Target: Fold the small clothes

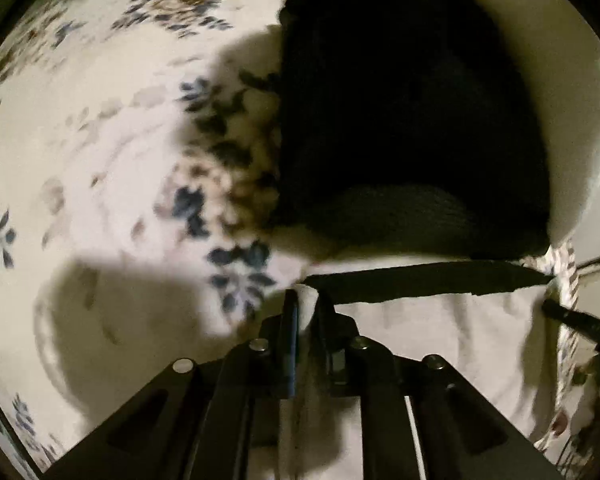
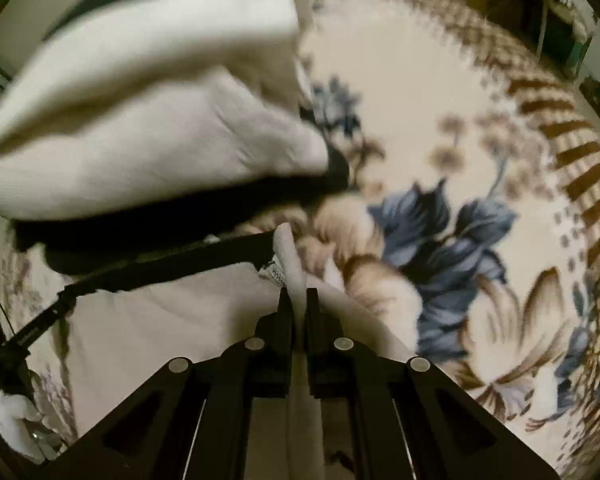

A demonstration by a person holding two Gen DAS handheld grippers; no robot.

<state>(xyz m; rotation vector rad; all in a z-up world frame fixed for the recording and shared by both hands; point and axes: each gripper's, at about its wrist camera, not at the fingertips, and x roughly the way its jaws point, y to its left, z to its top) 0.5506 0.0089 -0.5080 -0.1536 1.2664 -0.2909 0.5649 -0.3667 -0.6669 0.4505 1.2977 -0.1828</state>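
A white garment (image 1: 420,340) with a black band (image 1: 420,280) along its top edge hangs between my two grippers over a floral cloth (image 1: 100,140). A large black part (image 1: 400,120) of the clothing lies beyond it. My left gripper (image 1: 306,300) is shut on a white corner of the garment. In the right wrist view my right gripper (image 2: 298,296) is shut on the garment's other white edge (image 2: 292,256), beside a small label. A bulky white fold (image 2: 140,140) with black trim (image 2: 180,208) lies further off.
The floral cloth (image 2: 440,100) has blue and brown flowers and a brown striped border (image 2: 572,152) at its far right. A white-gloved hand (image 2: 20,428) shows at the lower left of the right wrist view. Both views are blurred.
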